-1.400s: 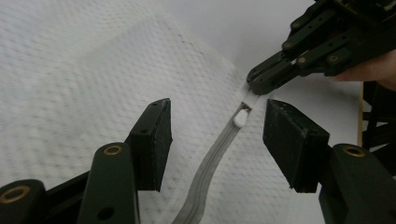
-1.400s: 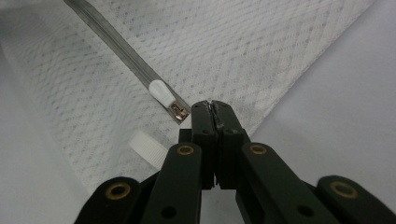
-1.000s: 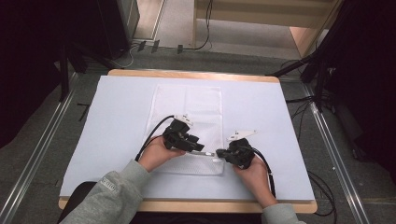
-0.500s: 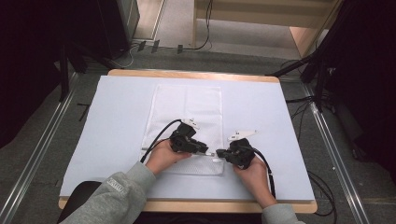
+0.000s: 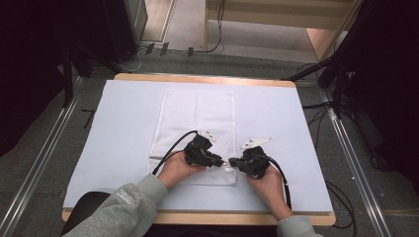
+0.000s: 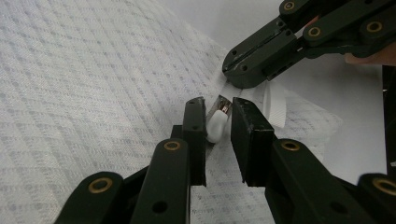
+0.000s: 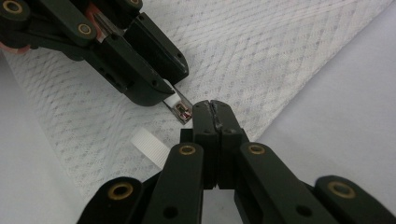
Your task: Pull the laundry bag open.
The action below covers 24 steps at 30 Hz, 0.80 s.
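Two grippers (image 5: 221, 161) (image 5: 236, 162) at mesh bag's (image 5: 197, 118) near-right corner, bag lengthwise away.

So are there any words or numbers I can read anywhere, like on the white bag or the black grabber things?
None can be read.
White mesh bag: no print shows.
Zipper pull: no lettering shows.
White tags on the left gripper and right gripper: tiny dark marks in the high view, too small and blurred to read.
Grey sleeve: a faint patch, too blurred to read.
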{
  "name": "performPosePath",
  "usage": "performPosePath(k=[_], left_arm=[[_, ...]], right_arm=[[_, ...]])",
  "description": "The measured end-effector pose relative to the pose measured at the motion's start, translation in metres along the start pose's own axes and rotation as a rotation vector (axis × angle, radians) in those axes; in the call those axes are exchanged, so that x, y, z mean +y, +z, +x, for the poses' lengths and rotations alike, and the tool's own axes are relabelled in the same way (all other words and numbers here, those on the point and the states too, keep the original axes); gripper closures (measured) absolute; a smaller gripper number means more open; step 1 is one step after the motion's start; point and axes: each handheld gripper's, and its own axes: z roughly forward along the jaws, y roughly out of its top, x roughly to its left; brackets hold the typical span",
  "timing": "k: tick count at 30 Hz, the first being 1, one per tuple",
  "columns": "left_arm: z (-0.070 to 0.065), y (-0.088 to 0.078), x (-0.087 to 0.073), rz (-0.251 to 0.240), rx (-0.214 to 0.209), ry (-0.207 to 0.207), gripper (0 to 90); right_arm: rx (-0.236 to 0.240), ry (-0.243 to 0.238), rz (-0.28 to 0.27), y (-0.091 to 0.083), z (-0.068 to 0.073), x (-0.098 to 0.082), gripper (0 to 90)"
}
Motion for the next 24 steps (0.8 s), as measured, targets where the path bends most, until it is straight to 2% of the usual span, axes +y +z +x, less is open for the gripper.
performPosePath(k=[8, 9, 13, 14, 19, 24], left_arm=[[-0.004, -0.002, 0.001, -0.007, -0.006, 0.008, 78.0], [-0.004, -0.002, 0.001, -0.003, -0.017, 0.007, 79.3], [-0.006, 0.002, 0.0, 0.016, -0.004, 0.013, 79.2], [-0.006, 0.003, 0.0, 0.011, -0.013, 0.013, 79.4], [-0.003, 0.007, -0.001, -0.014, -0.037, -0.008, 81.9], [0.0, 0.008, 0.0, -0.017, -0.048, -0.043, 86.7]], right_arm=[[0.002, -0.007, 0.0, 0.0, 0.0, 0.0, 90.0], [0.002, -0.009, -0.001, 0.0, -0.001, 0.0, 90.0], [0.002, -0.005, 0.0, 0.0, 0.0, 0.0, 90.0], [0.001, -0.002, 0.0, 0.0, 0.0, 0.0, 90.0], [-0.001, -0.002, 0.0, 0.0, 0.0, 0.0, 90.0], [-0.003, -0.004, 0.0, 0.0, 0.0, 0.0, 90.0]])
